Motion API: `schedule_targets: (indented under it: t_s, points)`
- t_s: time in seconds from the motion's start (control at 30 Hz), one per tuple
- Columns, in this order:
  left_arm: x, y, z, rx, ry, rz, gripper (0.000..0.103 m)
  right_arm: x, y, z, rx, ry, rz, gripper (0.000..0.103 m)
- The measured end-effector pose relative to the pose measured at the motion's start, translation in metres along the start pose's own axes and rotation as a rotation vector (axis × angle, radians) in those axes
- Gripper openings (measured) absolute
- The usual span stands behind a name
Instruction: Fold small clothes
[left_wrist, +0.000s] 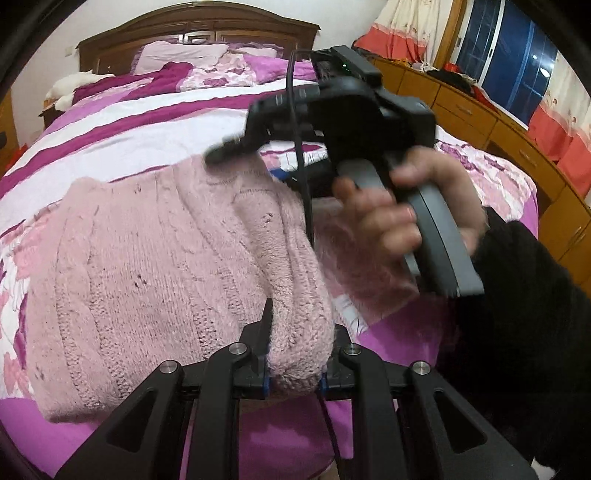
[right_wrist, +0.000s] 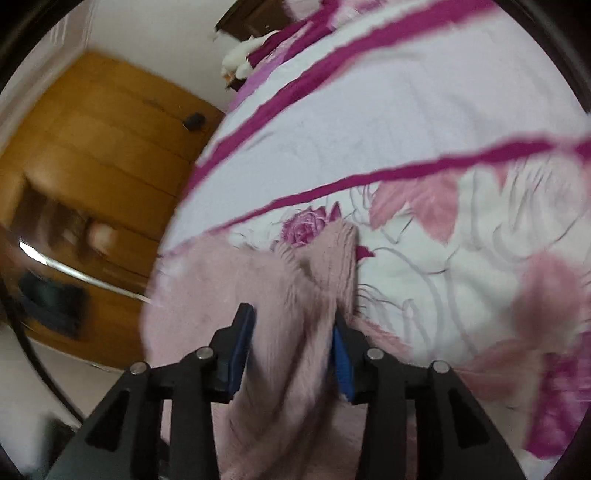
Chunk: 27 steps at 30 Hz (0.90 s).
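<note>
A pink knitted sweater (left_wrist: 147, 266) lies spread on the bed. My left gripper (left_wrist: 295, 354) is shut on a bunched fold of its near edge, and the wad of fabric bulges between the fingers. In the left wrist view a hand (left_wrist: 388, 210) holds my right gripper (left_wrist: 236, 146), blurred, over the sweater's far edge. In the right wrist view the right gripper (right_wrist: 291, 332) has its blue pads (right_wrist: 242, 343) apart. A strip of the sweater (right_wrist: 295, 295) runs loosely between them, its ribbed end lying on the quilt.
The bed's quilt (left_wrist: 155, 140) is white, purple and pink with flowers. Pillows (left_wrist: 184, 55) and a dark wooden headboard (left_wrist: 199, 29) are at the far end. Wooden cabinets (left_wrist: 517, 147) and a curtained window (left_wrist: 509, 55) stand right. Wooden panelling (right_wrist: 92, 147) is left of the bed.
</note>
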<state>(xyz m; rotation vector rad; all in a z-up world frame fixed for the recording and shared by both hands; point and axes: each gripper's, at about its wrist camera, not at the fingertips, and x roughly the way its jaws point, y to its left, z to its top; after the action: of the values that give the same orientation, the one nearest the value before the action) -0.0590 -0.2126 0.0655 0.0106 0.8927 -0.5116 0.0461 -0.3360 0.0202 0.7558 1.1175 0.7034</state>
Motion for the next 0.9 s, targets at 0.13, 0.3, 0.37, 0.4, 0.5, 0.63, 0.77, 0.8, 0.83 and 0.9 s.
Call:
schedule_targets:
  t_s: [0.13, 0.3, 0.37, 0.4, 0.5, 0.63, 0.77, 0.8, 0.83, 0.9]
  points:
    - [-0.005, -0.002, -0.001, 0.0, -0.009, -0.005, 0.0, -0.001, -0.006, 0.007, 0.064, -0.067, 0.044, 0.026]
    - [-0.015, -0.009, -0.007, 0.021, -0.028, -0.021, 0.0, -0.016, 0.022, 0.003, -0.057, -0.098, -0.083, 0.015]
    - [-0.019, -0.012, -0.01, 0.039, -0.039, -0.032, 0.0, -0.023, 0.032, 0.001, -0.094, -0.113, -0.102, 0.014]
    - [-0.019, -0.014, -0.011, 0.045, -0.04, -0.037, 0.0, -0.028, 0.038, -0.001, -0.114, -0.124, -0.115, 0.014]
    - [-0.015, -0.017, -0.013, 0.056, -0.027, -0.046, 0.0, -0.04, 0.046, -0.004, -0.137, -0.137, -0.192, 0.014]
    - [-0.005, -0.014, -0.013, 0.036, -0.007, -0.034, 0.0, -0.043, 0.031, -0.007, -0.141, -0.119, -0.341, 0.014]
    - [-0.005, -0.017, -0.013, 0.029, -0.011, -0.036, 0.0, -0.042, 0.007, -0.006, -0.082, -0.133, -0.415, 0.022]
    - [-0.006, -0.017, -0.013, 0.029, -0.015, -0.038, 0.0, -0.047, 0.007, -0.006, -0.077, -0.14, -0.406, 0.025]
    - [-0.006, -0.017, -0.012, 0.028, -0.015, -0.04, 0.0, -0.053, 0.011, -0.006, -0.083, -0.154, -0.401, 0.032]
    - [-0.006, -0.016, -0.013, 0.022, -0.015, -0.046, 0.0, -0.066, 0.026, -0.01, -0.134, -0.199, -0.422, 0.049]
